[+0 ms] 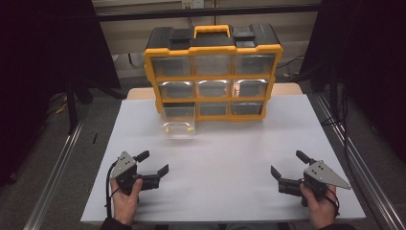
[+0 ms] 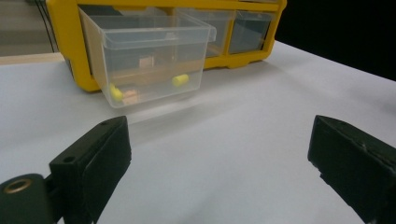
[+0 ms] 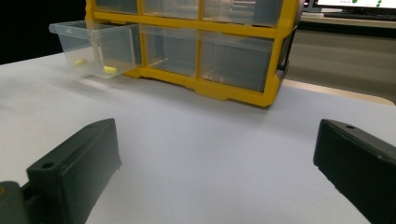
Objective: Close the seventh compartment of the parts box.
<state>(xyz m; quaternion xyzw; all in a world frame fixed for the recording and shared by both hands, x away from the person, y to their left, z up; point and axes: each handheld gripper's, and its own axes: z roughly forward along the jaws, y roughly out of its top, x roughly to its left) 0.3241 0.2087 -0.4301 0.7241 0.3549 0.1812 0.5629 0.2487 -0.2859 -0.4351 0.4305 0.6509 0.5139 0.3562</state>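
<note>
Left hand-held gripper (image 1: 152,163): I hold it low over the near left of the worktop (image 1: 225,158), jaws spread wide, nothing between them. It points toward the drawer, which I judge is the readiest line for a reach.

Right hand-held gripper (image 1: 287,165): near right of the worktop, jaws likewise wide apart and empty, angled inward toward the cabinet. Both sit well back from the work, apart from each other, as a resting stance.

Drawer (image 2: 152,58): clear plastic, bottom-left slot of the cabinet, pulled partway out over the worktop and well apart from both grippers. Pulled out this way, its contents can be reached from above.

Contents: two small yellow pieces (image 2: 180,80) on the drawer floor, one toward each front corner, with a pale brownish item between them that I cannot identify.

Cabinet (image 1: 213,72): yellow frame, black top with a yellow handle, three rows of three clear drawers, standing upright at the far edge of the worktop. The other eight drawers are shut.
</note>
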